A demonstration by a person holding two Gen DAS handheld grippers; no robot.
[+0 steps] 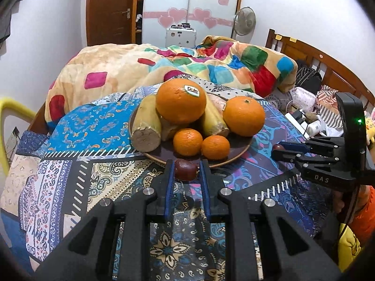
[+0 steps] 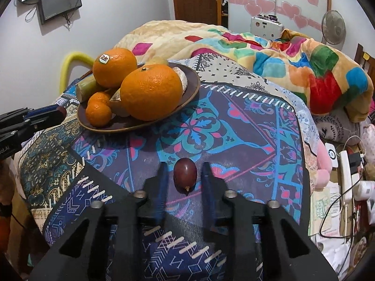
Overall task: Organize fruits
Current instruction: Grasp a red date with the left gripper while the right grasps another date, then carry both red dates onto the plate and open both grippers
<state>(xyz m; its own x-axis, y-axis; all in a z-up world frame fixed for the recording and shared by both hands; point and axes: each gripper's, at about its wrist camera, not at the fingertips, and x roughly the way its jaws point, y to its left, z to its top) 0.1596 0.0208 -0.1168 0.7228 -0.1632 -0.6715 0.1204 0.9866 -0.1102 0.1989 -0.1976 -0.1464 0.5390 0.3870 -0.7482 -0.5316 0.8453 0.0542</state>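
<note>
while both tongs are working near the plate (image 1: 243,151), the left tongs (image 1: 186,171) are clamped on a dark red grape (image 1: 185,169), sitting just at the plate's 6 o'clock rim. the right tongs (image 2: 185,175) are standing apart around a second grape (image 2: 184,174) lying on the patterned cloth (image 2: 234,140), well off the plate toward 5 o'clock; neither pad looks to be touching it.

judgement: the left should be lifting over the rim and releasing low into the bare patch in front of the small oranges, so nothing is rolling. the right should be closing gently and centred, since the grape is soft and slippery.

count: two big oranges, one with a dole sticker (image 1: 181,100), two small oranges (image 1: 187,141), two grapes, at least two cut cane-like pieces (image 1: 146,123), one peeled segment, one plate.
</note>
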